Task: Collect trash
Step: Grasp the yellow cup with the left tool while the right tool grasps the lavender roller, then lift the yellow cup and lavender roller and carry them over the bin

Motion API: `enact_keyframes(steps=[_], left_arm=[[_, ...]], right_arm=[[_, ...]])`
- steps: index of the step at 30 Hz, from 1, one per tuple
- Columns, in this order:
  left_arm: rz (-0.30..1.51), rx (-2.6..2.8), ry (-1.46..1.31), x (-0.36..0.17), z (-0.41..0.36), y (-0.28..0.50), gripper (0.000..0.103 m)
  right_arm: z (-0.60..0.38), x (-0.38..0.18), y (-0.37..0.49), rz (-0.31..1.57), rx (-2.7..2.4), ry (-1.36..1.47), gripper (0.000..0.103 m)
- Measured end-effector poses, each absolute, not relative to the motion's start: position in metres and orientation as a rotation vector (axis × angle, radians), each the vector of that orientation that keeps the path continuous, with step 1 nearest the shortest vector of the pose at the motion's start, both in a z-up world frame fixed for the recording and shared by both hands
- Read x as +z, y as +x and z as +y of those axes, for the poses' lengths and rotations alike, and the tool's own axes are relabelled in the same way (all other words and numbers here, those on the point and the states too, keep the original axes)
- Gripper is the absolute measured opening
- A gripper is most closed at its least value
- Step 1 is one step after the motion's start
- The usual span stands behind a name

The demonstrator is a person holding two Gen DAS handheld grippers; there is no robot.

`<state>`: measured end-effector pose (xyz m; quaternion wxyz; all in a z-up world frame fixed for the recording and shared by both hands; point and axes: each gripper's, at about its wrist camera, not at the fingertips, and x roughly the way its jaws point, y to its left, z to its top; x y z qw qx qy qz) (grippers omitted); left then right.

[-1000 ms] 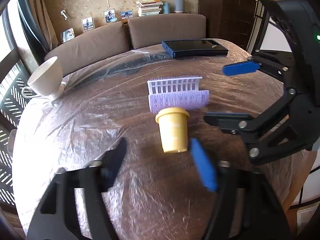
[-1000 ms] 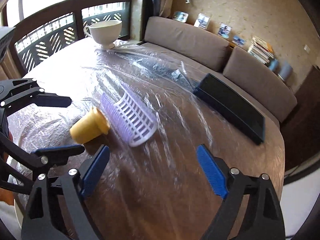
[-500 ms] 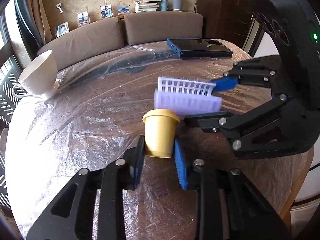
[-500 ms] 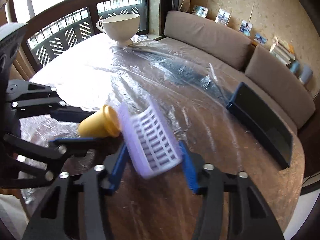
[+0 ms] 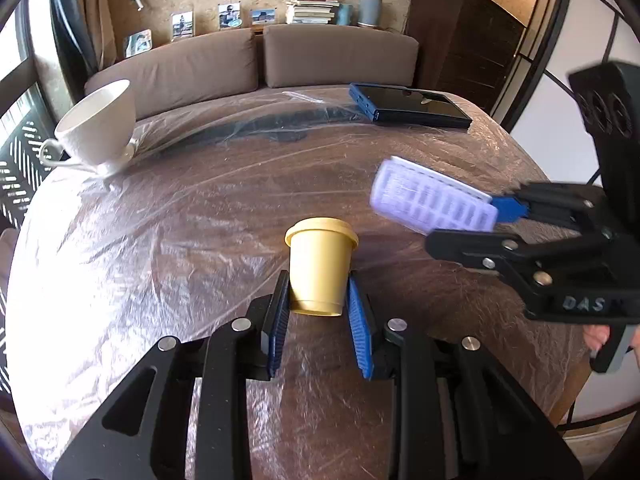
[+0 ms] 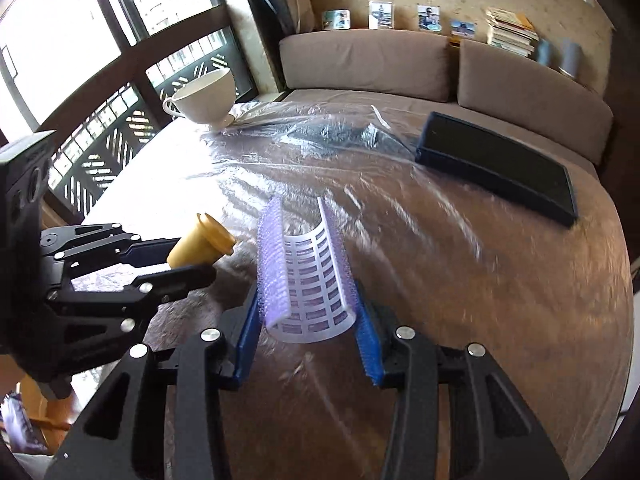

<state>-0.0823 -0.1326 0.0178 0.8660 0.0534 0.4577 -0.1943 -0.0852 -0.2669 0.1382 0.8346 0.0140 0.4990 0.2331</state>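
Right, both grippers are loaded! Left gripper (image 5: 318,312) has its jaws pinching the cup (image 5: 320,266) low on its base, at six o'clock on the desk (image 5: 168,240). Right gripper (image 6: 306,320) has its jaws squeezing the curler (image 6: 306,276) at its near end, out at three o'clock in the left view. That cup looks light and stiff, so a low grip should hold, though its smooth taper could slip. The curler looks featherweight and springy; its bristles ought to bite the pads. A mug (image 5: 98,126) sits at ten o'clock, a case (image 5: 408,106) at one, both well apart.
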Motion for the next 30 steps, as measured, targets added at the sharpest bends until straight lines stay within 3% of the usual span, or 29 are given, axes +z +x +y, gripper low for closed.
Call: enact_keyframes(steps=[30], left_arm=[[0.985, -0.312, 0.120, 0.024, -0.125, -0.163, 0.030]], right_arm=[[-0.277, 0.149, -0.209, 1.084, 0.389, 0.131, 0.042]])
